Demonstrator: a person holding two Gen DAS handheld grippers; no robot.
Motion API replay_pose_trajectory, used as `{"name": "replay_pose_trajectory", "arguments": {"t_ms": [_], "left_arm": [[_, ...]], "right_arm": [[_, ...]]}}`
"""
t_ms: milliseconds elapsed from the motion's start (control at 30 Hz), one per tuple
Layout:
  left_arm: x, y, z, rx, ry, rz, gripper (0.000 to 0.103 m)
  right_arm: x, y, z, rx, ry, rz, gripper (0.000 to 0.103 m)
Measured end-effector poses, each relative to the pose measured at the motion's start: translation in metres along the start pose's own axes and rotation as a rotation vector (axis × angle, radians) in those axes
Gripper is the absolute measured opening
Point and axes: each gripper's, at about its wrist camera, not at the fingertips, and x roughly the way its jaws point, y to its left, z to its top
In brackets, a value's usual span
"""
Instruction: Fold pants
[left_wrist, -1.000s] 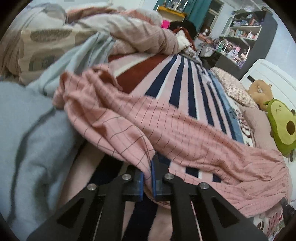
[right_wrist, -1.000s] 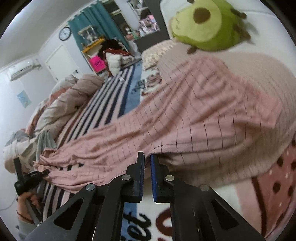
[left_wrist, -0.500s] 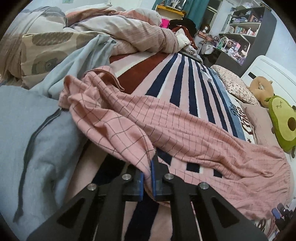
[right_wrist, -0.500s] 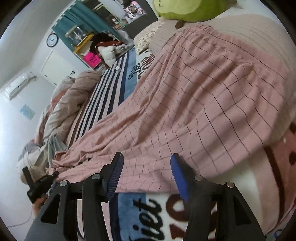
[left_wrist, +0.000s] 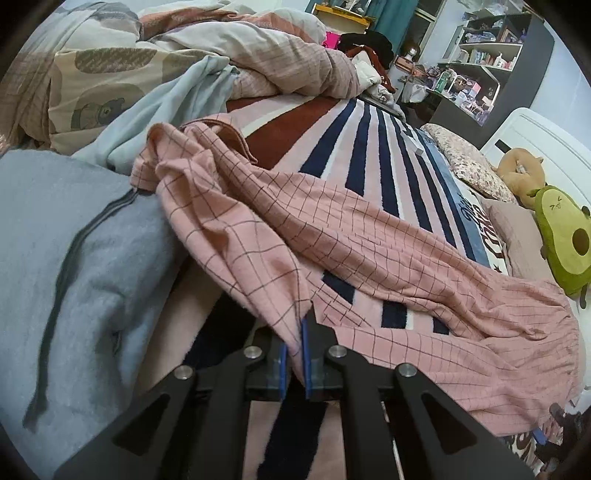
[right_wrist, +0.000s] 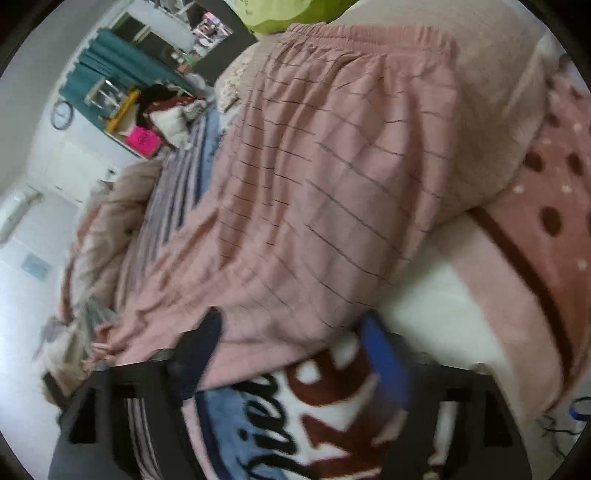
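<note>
pinching the pink checked pants (left_wrist: 369, 240), left hand-held gripper (left_wrist: 294, 360) clenched; right hand-held gripper (right_wrist: 291, 350) opening, released.

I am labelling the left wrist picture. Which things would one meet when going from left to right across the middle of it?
Grey garment with a dark drawstring → pink checked pants → striped blanket → avocado plush toy.
</note>
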Motion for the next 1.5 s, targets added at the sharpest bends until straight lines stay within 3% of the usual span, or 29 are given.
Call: {"name": "replay_pose_trajectory", "arguments": {"t_ms": [33, 67, 100, 133, 200, 233, 467, 733, 1033, 1233, 1300, 1400, 1500], "left_arm": [[0.000, 0.000, 0.000, 0.000, 0.001, 0.000, 0.004], [0.000, 0.000, 0.000, 0.001, 0.001, -0.001, 0.004], [-0.001, 0.000, 0.000, 0.002, 0.000, -0.002, 0.004], [-0.001, -0.001, 0.000, 0.004, -0.003, -0.004, 0.004], [-0.004, -0.002, 0.002, 0.011, -0.016, -0.011, 0.004], [-0.006, -0.003, 0.003, 0.015, -0.025, -0.014, 0.004], [-0.020, -0.017, 0.022, 0.047, -0.093, -0.020, 0.004], [-0.014, -0.036, 0.068, 0.088, -0.141, 0.000, 0.004], [0.046, -0.052, 0.117, 0.128, -0.076, 0.047, 0.006], [0.089, -0.057, 0.132, 0.155, -0.010, 0.073, 0.008], [0.100, -0.056, 0.133, 0.152, 0.012, 0.080, 0.015], [0.107, -0.054, 0.136, 0.140, 0.015, 0.089, 0.046], [0.096, -0.054, 0.140, 0.148, -0.012, 0.083, 0.057]], "right_arm": [[0.003, -0.002, 0.003, 0.018, -0.004, 0.007, 0.082], [0.006, -0.001, 0.004, 0.022, -0.005, 0.012, 0.074], [0.009, -0.001, 0.005, 0.024, 0.002, 0.021, 0.053], [0.011, 0.001, 0.005, 0.019, 0.016, 0.020, 0.042], [0.014, 0.006, 0.003, 0.000, 0.032, 0.012, 0.009], [0.013, 0.008, 0.002, -0.009, 0.033, 0.014, 0.006], [-0.003, 0.035, 0.016, -0.118, -0.046, 0.075, 0.003], [-0.006, 0.086, 0.072, -0.313, -0.115, 0.113, 0.003], [0.041, 0.122, 0.146, -0.462, -0.046, 0.085, 0.003], [0.084, 0.134, 0.170, -0.527, 0.017, 0.026, 0.003], [0.097, 0.134, 0.174, -0.529, 0.043, -0.005, 0.004], [0.110, 0.129, 0.175, -0.521, 0.070, -0.033, 0.008], [0.116, 0.132, 0.174, -0.563, 0.101, -0.054, 0.033]]}}
